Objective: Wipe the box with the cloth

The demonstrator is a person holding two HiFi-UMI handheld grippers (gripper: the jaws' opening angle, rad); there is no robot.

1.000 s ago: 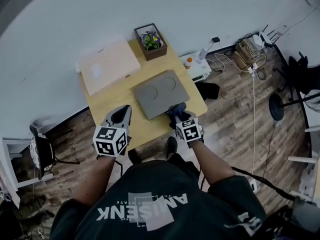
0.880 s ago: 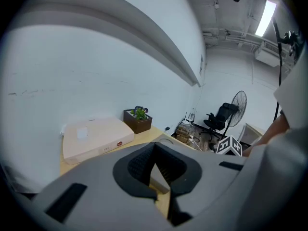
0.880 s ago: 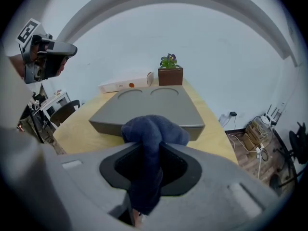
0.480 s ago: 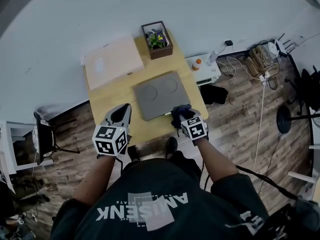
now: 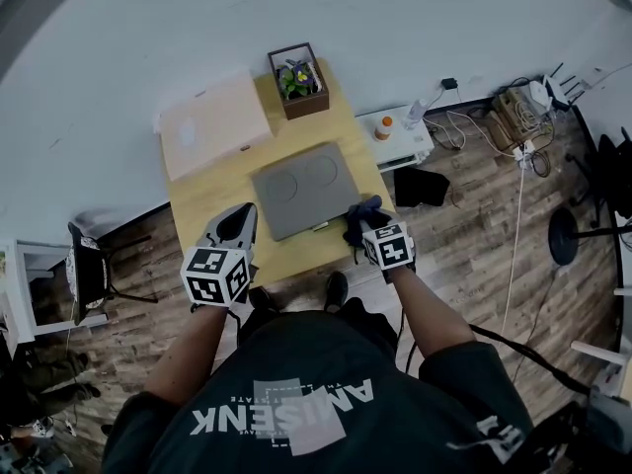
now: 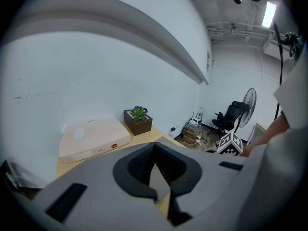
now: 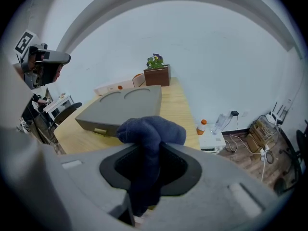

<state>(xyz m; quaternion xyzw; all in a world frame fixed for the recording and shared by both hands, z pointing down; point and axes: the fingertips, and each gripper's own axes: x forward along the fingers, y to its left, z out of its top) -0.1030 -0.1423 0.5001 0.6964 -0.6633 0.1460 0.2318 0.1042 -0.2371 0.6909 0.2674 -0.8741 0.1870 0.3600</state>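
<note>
A flat grey box (image 5: pixel 304 188) with two round recesses lies on the wooden table (image 5: pixel 207 205). My right gripper (image 5: pixel 363 221) is shut on a dark blue cloth (image 5: pixel 359 211), bunched just off the box's near right corner. In the right gripper view the cloth (image 7: pixel 150 131) bulges out of the right gripper (image 7: pixel 147 150), with the grey box (image 7: pixel 122 107) just beyond it to the left. My left gripper (image 5: pixel 237 227) hovers over the table's near left part, shut and holding nothing. In its own view the left gripper (image 6: pixel 154 147) has its jaws meeting at the tips.
A pale flat box (image 5: pixel 212 121) lies at the table's back left and a wooden planter (image 5: pixel 298 79) at the back. On the floor to the right are a white unit (image 5: pixel 400 138) with an orange-capped bottle (image 5: pixel 383 124), a dark bundle (image 5: pixel 420 186) and cables (image 5: pixel 513 107).
My right gripper and the cloth have shifted slightly right, from the box's near edge to just off its near right corner. The left gripper has stayed put.
</note>
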